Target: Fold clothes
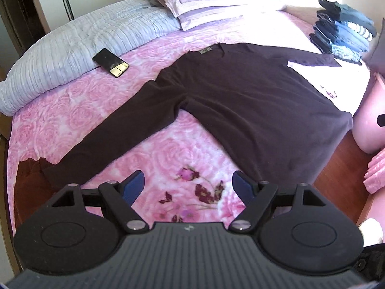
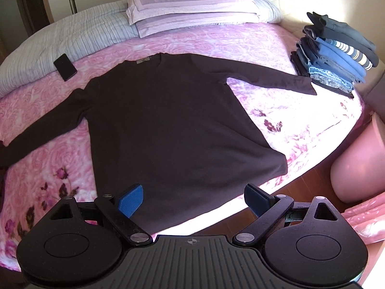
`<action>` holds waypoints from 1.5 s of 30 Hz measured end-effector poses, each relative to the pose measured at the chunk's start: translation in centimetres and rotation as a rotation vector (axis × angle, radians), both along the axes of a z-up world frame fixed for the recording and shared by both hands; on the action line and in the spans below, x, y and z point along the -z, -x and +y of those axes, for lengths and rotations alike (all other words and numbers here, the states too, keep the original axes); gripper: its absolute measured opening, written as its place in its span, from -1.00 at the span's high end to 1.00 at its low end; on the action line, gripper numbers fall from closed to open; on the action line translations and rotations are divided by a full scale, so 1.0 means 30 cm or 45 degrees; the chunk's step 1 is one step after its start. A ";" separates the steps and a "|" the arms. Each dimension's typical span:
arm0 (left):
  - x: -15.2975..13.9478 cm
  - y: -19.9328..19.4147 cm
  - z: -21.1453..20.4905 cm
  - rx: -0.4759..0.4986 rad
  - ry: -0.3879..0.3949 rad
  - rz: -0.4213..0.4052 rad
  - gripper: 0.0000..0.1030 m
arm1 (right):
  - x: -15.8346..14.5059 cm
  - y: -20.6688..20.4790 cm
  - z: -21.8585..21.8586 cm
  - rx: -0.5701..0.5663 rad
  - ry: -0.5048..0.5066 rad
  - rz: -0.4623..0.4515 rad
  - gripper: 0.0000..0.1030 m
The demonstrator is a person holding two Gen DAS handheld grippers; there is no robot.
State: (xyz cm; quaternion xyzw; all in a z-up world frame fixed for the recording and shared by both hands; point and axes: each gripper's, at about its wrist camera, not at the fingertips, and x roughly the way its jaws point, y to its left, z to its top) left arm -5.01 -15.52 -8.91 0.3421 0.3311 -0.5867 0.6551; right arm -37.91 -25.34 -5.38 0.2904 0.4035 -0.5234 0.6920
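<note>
A dark brown long-sleeved top [image 1: 252, 101] [image 2: 168, 120] lies spread flat on the pink rose-patterned bedspread [image 1: 149, 149] [image 2: 252, 41], neck toward the pillows and both sleeves stretched out sideways. My left gripper [image 1: 189, 185] hovers open over bare bedspread, just left of the top's hem and below its left sleeve. Blue pads [image 1: 133, 187] line its fingers, and nothing is between them. My right gripper [image 2: 195, 198] is open too, held above the top's bottom hem near the bed's front edge, empty.
A stack of folded clothes [image 2: 336, 55] [image 1: 341, 31] sits at the bed's right side, by the right sleeve's end. A black phone [image 1: 110, 62] [image 2: 65, 67] lies near the grey striped pillow [image 1: 72, 48]. Pink pillows [image 2: 187, 7] lie at the head. A pink container [image 2: 356, 163] stands on the wood floor at right.
</note>
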 end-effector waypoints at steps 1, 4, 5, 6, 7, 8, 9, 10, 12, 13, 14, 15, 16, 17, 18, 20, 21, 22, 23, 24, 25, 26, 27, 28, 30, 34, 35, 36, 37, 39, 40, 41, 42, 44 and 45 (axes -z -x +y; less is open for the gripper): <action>-0.001 0.012 0.001 0.003 -0.004 -0.003 -0.49 | 0.003 0.009 0.007 -0.001 -0.001 0.002 -0.82; -0.004 0.047 0.007 0.011 -0.016 -0.012 -0.49 | 0.017 0.031 0.022 -0.002 -0.010 -0.001 -0.82; -0.005 0.055 0.011 0.014 -0.021 -0.018 -0.49 | 0.021 0.036 0.026 -0.004 -0.013 -0.001 -0.82; -0.005 0.061 0.015 0.014 -0.024 -0.024 -0.49 | 0.024 0.036 0.029 -0.013 -0.014 0.002 -0.82; -0.006 0.067 0.020 0.015 -0.026 -0.030 -0.49 | 0.027 0.036 0.031 -0.021 -0.015 0.006 -0.82; -0.007 0.070 0.024 0.010 -0.028 -0.036 -0.49 | 0.030 0.035 0.034 -0.030 -0.017 0.009 -0.82; -0.008 0.070 0.029 0.002 -0.029 -0.039 -0.49 | 0.033 0.035 0.036 -0.039 -0.018 0.013 -0.82; -0.009 0.069 0.032 -0.008 -0.029 -0.041 -0.49 | 0.036 0.035 0.039 -0.047 -0.019 0.017 -0.82; -0.012 0.063 0.039 -0.030 -0.029 -0.046 -0.49 | 0.038 0.033 0.037 -0.055 -0.021 0.010 -0.82; -0.014 0.061 0.041 -0.039 -0.030 -0.050 -0.49 | 0.039 0.033 0.036 -0.060 -0.022 0.006 -0.82; -0.015 0.059 0.044 -0.048 -0.030 -0.054 -0.49 | 0.041 0.032 0.034 -0.065 -0.023 0.003 -0.82; -0.017 0.058 0.046 -0.055 -0.031 -0.058 -0.49 | 0.043 0.032 0.034 -0.069 -0.026 0.000 -0.82; -0.019 0.056 0.048 -0.060 -0.032 -0.061 -0.49 | 0.046 0.032 0.033 -0.074 -0.029 -0.002 -0.82; -0.019 0.054 0.051 -0.068 -0.034 -0.063 -0.49 | 0.048 0.032 0.032 -0.078 -0.033 -0.004 -0.82; -0.019 0.053 0.054 -0.076 -0.036 -0.065 -0.49 | 0.052 0.032 0.033 -0.085 -0.038 -0.004 -0.82; -0.020 0.053 0.062 -0.099 -0.038 -0.066 -0.49 | 0.060 0.032 0.033 -0.099 -0.048 -0.004 -0.82; -0.021 0.053 0.070 -0.113 -0.037 -0.066 -0.49 | 0.065 0.029 0.034 -0.113 -0.052 -0.001 -0.82; -0.021 0.053 0.077 -0.127 -0.036 -0.066 -0.49 | 0.070 0.024 0.034 -0.126 -0.057 -0.002 -0.82; -0.020 0.052 0.085 -0.138 -0.036 -0.068 -0.49 | 0.076 0.019 0.035 -0.139 -0.062 -0.003 -0.82; -0.020 0.050 0.097 -0.151 -0.039 -0.073 -0.49 | 0.080 0.013 0.036 -0.155 -0.067 -0.008 -0.82; -0.020 0.048 0.109 -0.165 -0.042 -0.079 -0.49 | 0.084 0.007 0.037 -0.171 -0.072 -0.014 -0.82; -0.022 0.044 0.123 -0.184 -0.043 -0.084 -0.49 | 0.085 -0.018 0.039 -0.202 -0.068 -0.020 -0.82; -0.025 0.038 0.138 -0.204 -0.039 -0.089 -0.49 | 0.086 -0.043 0.041 -0.235 -0.064 -0.027 -0.82; -0.027 0.025 0.155 -0.228 -0.035 -0.094 -0.49 | 0.087 -0.068 0.043 -0.267 -0.060 -0.033 -0.82; -0.030 -0.003 0.190 -0.278 -0.027 -0.105 -0.49 | 0.089 -0.119 0.047 -0.331 -0.051 -0.046 -0.82; -0.031 -0.105 0.232 -0.368 -0.037 -0.115 -0.49 | 0.093 -0.219 0.055 -0.460 -0.034 -0.072 -0.82; -0.031 -0.137 0.240 -0.386 -0.036 -0.121 -0.49 | 0.094 -0.244 0.057 -0.492 -0.030 -0.078 -0.82; -0.031 -0.172 0.245 -0.401 -0.034 -0.130 -0.49 | 0.095 -0.270 0.059 -0.524 -0.025 -0.085 -0.82; -0.029 -0.207 0.250 -0.411 -0.031 -0.141 -0.49 | 0.096 -0.295 0.060 -0.556 -0.021 -0.091 -0.82; -0.022 -0.282 0.256 -0.420 -0.025 -0.164 -0.50 | 0.097 -0.374 0.066 -0.640 -0.004 -0.097 -0.82; -0.017 -0.321 0.256 -0.420 -0.024 -0.178 -0.51 | 0.096 -0.429 0.070 -0.691 0.010 -0.096 -0.81; -0.009 -0.359 0.256 -0.411 -0.023 -0.193 -0.51 | 0.099 -0.489 0.078 -0.735 0.026 -0.093 -0.81; 0.002 -0.403 0.254 -0.396 -0.026 -0.214 -0.51 | 0.103 -0.549 0.086 -0.777 0.041 -0.089 -0.81; 0.027 -0.487 0.243 -0.361 -0.052 -0.249 -0.51 | 0.114 -0.669 0.098 -0.855 0.058 -0.081 -0.81; 0.039 -0.528 0.236 -0.347 -0.064 -0.262 -0.51 | 0.123 -0.740 0.104 -0.896 0.057 -0.077 -0.81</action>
